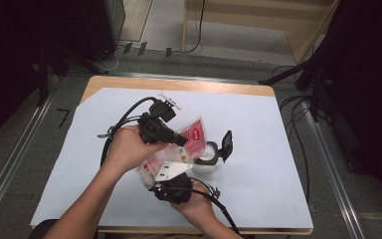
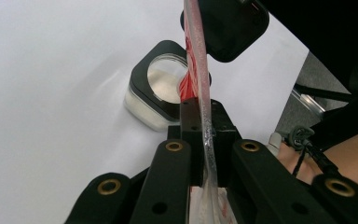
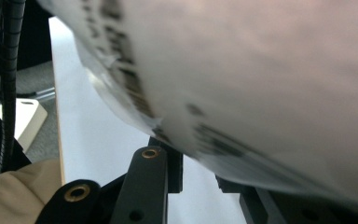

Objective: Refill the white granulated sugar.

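Between my left gripper's (image 2: 200,135) pressed-together pads runs one clear plastic pouch (image 1: 179,147), seen edge-on, with red print at its far corner, its long axis slanting from my right gripper (image 1: 171,174) near me up and away to that red end, which tips over the jar. Just beyond my left fingertips sits a single squarish white jar (image 2: 156,93), black-rimmed, open, its one black flip lid (image 1: 226,142) standing up. My right gripper holds the pouch's printed near end (image 3: 242,84) across its pads, though the blur hides how tightly.
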The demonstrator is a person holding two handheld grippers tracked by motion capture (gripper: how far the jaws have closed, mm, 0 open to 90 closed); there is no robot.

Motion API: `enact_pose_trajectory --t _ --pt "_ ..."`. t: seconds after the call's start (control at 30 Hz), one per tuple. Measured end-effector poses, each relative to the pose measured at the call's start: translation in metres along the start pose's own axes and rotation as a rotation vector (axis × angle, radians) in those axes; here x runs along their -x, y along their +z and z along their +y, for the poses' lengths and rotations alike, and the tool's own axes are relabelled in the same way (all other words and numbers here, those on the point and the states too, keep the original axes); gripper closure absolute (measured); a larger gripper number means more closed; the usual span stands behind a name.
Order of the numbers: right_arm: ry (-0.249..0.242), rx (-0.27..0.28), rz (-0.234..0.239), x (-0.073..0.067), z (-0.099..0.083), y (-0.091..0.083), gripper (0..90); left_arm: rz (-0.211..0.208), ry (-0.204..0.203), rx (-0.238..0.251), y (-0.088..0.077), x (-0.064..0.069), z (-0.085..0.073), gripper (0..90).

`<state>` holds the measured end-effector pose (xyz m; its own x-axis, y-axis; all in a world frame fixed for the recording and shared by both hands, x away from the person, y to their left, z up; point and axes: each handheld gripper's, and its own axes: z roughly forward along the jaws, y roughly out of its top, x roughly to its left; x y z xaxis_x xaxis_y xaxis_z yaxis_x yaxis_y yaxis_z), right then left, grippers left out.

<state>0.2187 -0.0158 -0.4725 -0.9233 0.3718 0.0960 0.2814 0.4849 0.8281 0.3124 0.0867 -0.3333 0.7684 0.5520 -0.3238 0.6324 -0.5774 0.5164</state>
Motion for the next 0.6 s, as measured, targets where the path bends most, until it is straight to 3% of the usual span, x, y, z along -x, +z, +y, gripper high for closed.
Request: enact_pose_trajectory --t 0.23,0.33,0.5,0.6 --pt "0.017 0.009 -0.013 0.005 0.001 -0.004 76.5 0.0 -0.004 0.057 -0.007 0.0 -0.001 89.0" --pt "0.052 0.036 -0.015 0.01 0.002 -0.009 76.1 0.042 0.006 0.069 -0.01 0.001 -0.003 89.6" --pt "0.132 0.09 -0.014 0.026 0.004 -0.02 76.7 0.044 0.002 0.111 -0.013 -0.003 -0.005 90.0" --pt "0.13 0.09 -0.03 0.03 0.003 -0.021 76.7 0.054 0.018 0.139 -0.014 -0.004 -0.006 90.0"
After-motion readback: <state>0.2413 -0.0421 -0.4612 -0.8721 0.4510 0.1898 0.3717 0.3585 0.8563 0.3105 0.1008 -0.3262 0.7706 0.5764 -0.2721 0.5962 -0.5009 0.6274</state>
